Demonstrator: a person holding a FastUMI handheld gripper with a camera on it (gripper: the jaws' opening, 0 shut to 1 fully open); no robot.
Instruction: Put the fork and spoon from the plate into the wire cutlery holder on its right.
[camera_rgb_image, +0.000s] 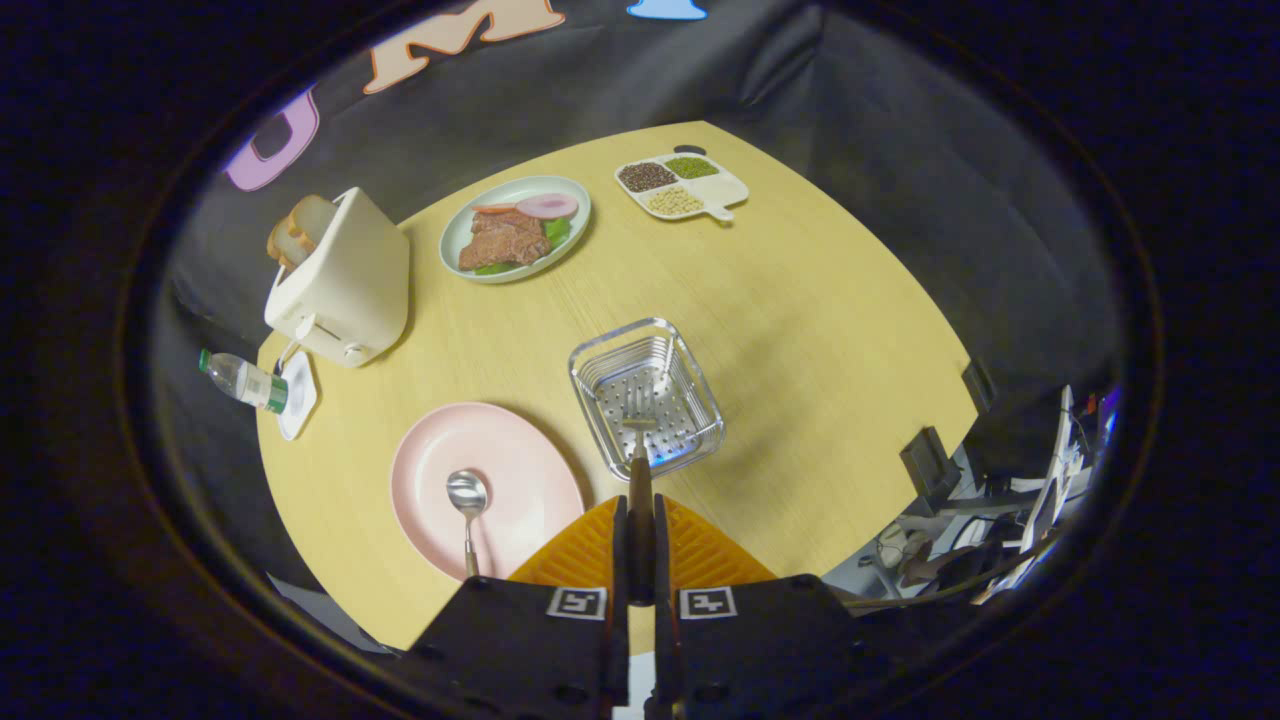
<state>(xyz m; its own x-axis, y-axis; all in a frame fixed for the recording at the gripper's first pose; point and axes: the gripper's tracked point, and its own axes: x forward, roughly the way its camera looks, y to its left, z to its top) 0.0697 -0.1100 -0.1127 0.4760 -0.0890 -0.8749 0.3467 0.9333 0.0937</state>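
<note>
The gripper (640, 520) looked down steeply on the yellow wooden table (800, 300) from above, its two fingers (617, 540) pressed close together with only a narrow slot between them. In that slot they clamped the dark handle of the fork (638, 440), both fingers pressing on it, so the fork ran straight ahead from the tips. Its metal head and tines hung over the wire cutlery holder (600, 395), a clear-walled rectangular basket with a perforated metal floor, just ahead of the fingertips. Whether the tines touched the holder's floor could not be told.

To the left of the fingers lay the pink plate (520, 470), its near edge partly hidden behind the left finger. The spoon (467, 505) rested on that plate, bowl pointing away from the gripper and handle pointing back toward it, apart from the fork.

Well beyond the holder stood a pale green plate of meat and vegetables (455, 240), and to its right a white divided tray of beans and grains (725, 190). Far to the left ahead sat a cream toaster (345, 275) with bread slices in its slot. Beside it a water bottle (240, 380) lay with its cap end over a small white dish (300, 400) near the table's edge.
</note>
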